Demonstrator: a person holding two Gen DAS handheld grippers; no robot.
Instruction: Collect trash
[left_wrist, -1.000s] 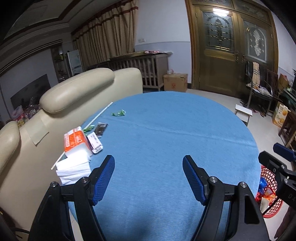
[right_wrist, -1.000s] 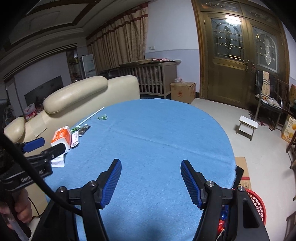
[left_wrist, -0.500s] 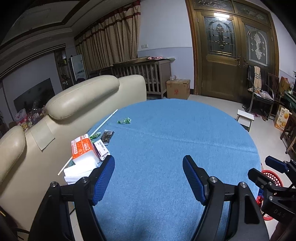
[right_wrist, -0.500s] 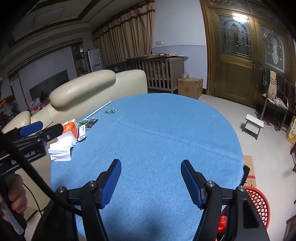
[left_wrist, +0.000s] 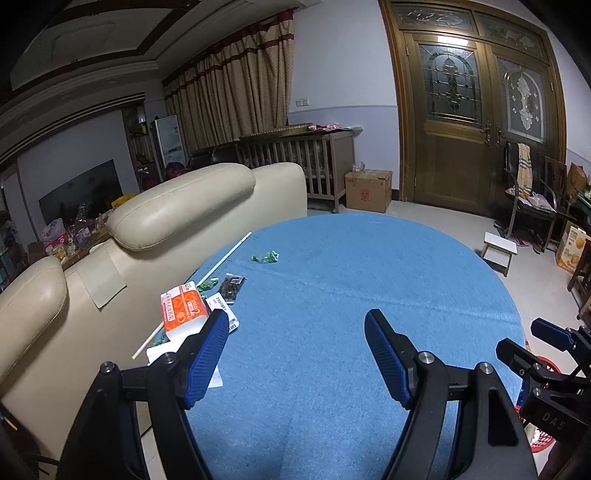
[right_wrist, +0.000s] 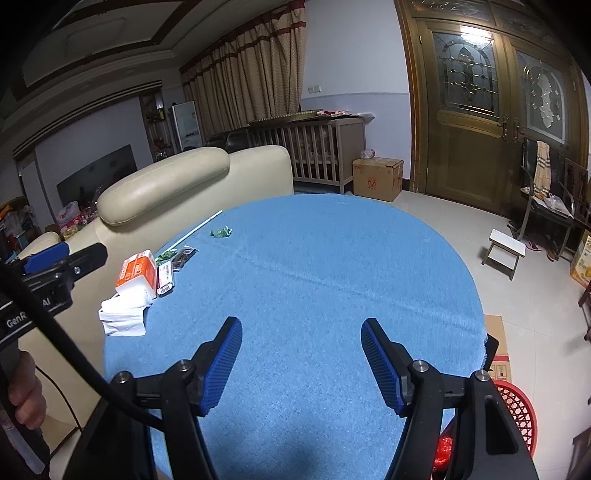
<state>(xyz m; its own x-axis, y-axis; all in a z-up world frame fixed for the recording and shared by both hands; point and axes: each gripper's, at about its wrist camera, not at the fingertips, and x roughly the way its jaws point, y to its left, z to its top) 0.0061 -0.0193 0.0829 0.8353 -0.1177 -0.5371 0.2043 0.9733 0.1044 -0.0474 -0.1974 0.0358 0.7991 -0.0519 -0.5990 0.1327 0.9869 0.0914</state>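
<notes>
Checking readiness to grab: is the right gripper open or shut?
Open. The right gripper's blue fingers stand wide apart with only the blue tablecloth showing between them.

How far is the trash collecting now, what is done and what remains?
Something red already lies in the red basket. Nothing is in hand: left gripper and right gripper are both open. Left on the table: green wrapper, dark packet, orange pack, white papers.

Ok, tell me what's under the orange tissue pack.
The orange tissue pack lies on white paper napkins, which rest on the blue tablecloth. A thin white stick runs beneath its far side. Anything else underneath is covered.
</notes>
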